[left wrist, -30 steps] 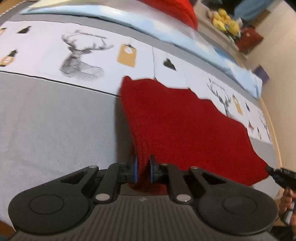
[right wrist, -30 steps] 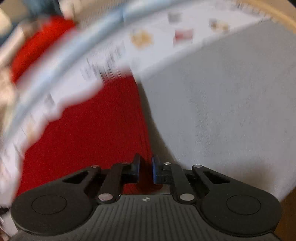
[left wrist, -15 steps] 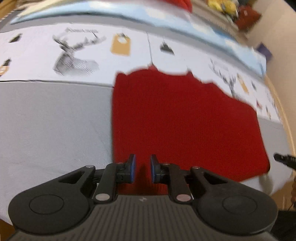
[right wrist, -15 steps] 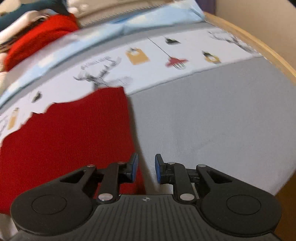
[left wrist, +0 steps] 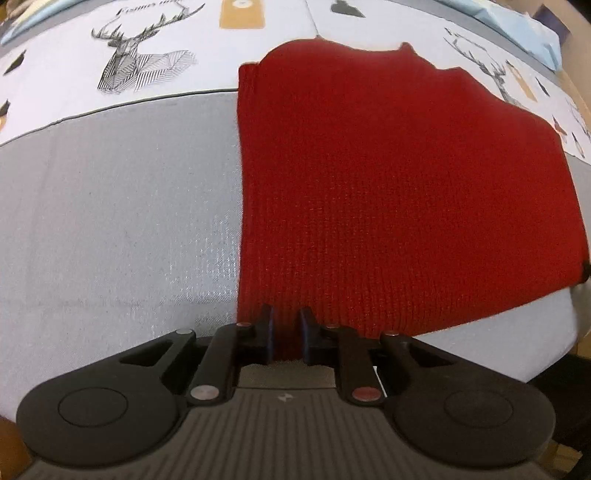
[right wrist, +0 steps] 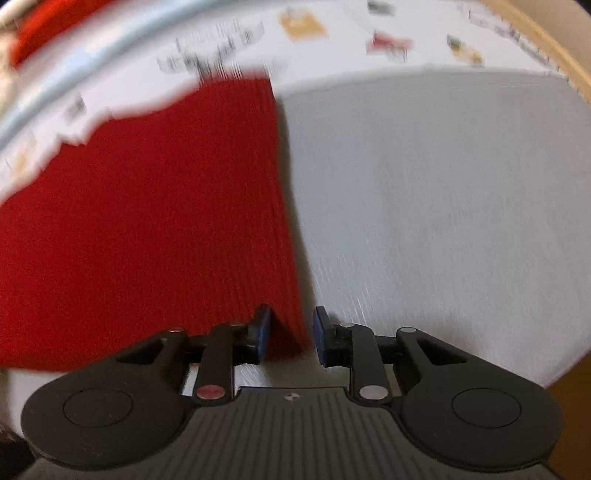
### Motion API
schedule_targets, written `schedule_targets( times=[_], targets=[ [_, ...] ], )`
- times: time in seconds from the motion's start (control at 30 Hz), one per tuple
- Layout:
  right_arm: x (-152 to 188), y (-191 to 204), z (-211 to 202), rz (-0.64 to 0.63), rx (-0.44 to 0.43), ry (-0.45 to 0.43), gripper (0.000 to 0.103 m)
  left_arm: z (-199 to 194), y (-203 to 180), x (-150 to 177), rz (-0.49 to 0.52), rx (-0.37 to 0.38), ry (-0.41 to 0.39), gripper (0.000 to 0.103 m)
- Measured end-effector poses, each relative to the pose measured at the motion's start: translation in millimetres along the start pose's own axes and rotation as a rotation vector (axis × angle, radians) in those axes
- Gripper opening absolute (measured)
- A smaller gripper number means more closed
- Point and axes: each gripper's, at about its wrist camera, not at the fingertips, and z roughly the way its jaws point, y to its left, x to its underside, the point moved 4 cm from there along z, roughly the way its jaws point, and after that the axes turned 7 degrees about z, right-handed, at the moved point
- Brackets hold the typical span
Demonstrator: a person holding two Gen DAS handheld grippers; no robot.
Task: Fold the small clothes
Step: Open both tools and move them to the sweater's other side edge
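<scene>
Grey bedding [left wrist: 110, 206] covers the near part of the surface in both views, and a red knit [left wrist: 388, 177] lies flat on it.

Nearest the left camera, the left gripper [left wrist: 286, 332] sits at the knit's near hem, close to its left corner. Its jaws stand a little apart with a strip of red fabric showing between them; the pads do not look pressed onto the cloth, though whether they touch it cannot be told. From there the knit's straight left edge runs away from the gripper, and its body spreads to the right. The far edge is uneven, with small notches, and reaches onto a white printed band [left wrist: 147, 62] beyond the grey, which bears a line-drawn deer, an orange tag and small dark figures. A pale blue cloth [left wrist: 524, 33] lies past that band at the upper right.

The right view is blurred. Closest, the right gripper [right wrist: 291, 338] is at the knit's near right corner, jaws apart, with the red edge standing between the blue pads [right wrist: 320, 334] and a gap of grey on the right side. The knit [right wrist: 147, 221] fills the left of this view, grey bedding [right wrist: 443, 203] the right. Farther off are the printed band [right wrist: 332, 40] and a wooden rim [right wrist: 546, 48] at the far right.
</scene>
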Motion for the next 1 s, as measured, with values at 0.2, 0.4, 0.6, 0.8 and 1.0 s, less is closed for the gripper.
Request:
schedule_targets(
  times=[0.2, 0.4, 0.6, 0.8, 1.0],
  targets=[
    [-12, 15, -60, -0.010, -0.036, -0.291, 0.035, -76, 8, -13, 0.000, -0.057, -0.290, 0.026],
    [10, 53, -103, -0.106, -0.131, -0.447, 0.039, -162, 24, 7, -0.044, -0.125, -0.547, 0.039],
    [39, 97, -112, -0.228, -0.181, -0.486, 0.038, -166, 34, 42, -0.094, -0.229, -0.580, 0.039],
    [67, 141, -106, -0.254, -0.228, -0.454, 0.006, -175, 64, 61, -0.135, -0.249, -0.596, 0.040],
    [90, 202, -83, -0.356, -0.304, -0.396, 0.008, -170, 101, 74, -0.179, -0.276, -0.558, 0.039]
  ],
)
